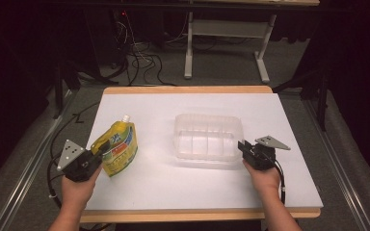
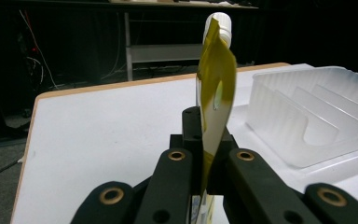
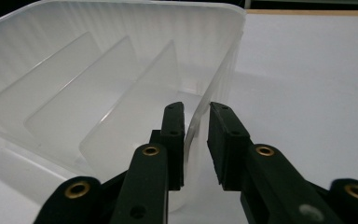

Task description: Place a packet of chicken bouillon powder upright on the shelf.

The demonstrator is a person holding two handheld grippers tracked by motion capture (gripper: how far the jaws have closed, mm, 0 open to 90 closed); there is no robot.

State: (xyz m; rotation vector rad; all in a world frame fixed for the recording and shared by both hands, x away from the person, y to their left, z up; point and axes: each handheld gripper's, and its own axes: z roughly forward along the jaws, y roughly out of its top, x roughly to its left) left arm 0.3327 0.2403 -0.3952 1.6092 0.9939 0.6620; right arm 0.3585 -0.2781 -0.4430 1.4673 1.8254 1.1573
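A yellow spouted pouch (image 1: 119, 144) with a white cap stands at the table's left. My left gripper (image 1: 99, 150) is shut on its near edge. In the left gripper view the pouch (image 2: 216, 84) rises edge-on from between the jaws of that gripper (image 2: 204, 156). A clear plastic tray (image 1: 207, 137) with inner dividers sits at the middle of the white board. My right gripper (image 1: 244, 147) is at the tray's right end. In the right gripper view that gripper (image 3: 196, 122) straddles the tray (image 3: 98, 60) wall, one jaw inside and one outside, pinching the rim.
The white board (image 1: 173, 187) lies on a wooden tabletop and has bare room in front of and behind the tray. Beyond the far edge are a desk's metal legs (image 1: 189, 53) and cables (image 1: 142, 60) on grey carpet. The tray (image 2: 317, 107) lies to the right of the pouch.
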